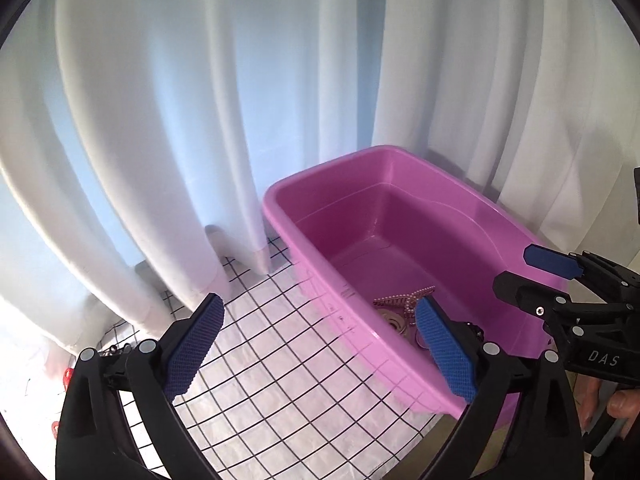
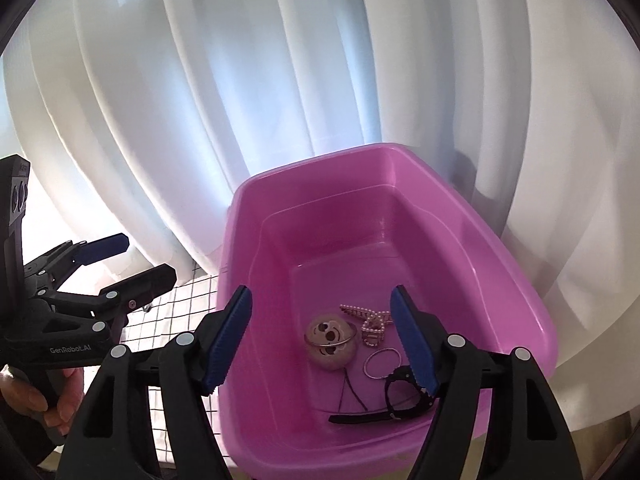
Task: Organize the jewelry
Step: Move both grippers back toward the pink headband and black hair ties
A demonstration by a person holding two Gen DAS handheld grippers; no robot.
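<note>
A pink plastic tub (image 2: 520,280) stands on a checked cloth and holds the jewelry: a round face charm (image 2: 330,340), a pearl hair clip (image 2: 370,320), a thin hoop (image 2: 382,362) and a black watch (image 2: 396,396). My right gripper (image 2: 324,340) is open and empty, hovering over the tub's near end above these pieces. My left gripper (image 1: 320,348) is open and empty, left of the tub (image 1: 320,264), above the cloth. The pearl clip (image 1: 404,302) shows in the left wrist view. Each gripper shows in the other's view: the right one (image 1: 532,272) and the left one (image 2: 132,258).
White curtains (image 1: 200,120) hang close behind the tub and touch the cloth. The checked cloth (image 1: 280,360) spreads left of the tub. Small red items (image 1: 66,376) lie at the far left edge.
</note>
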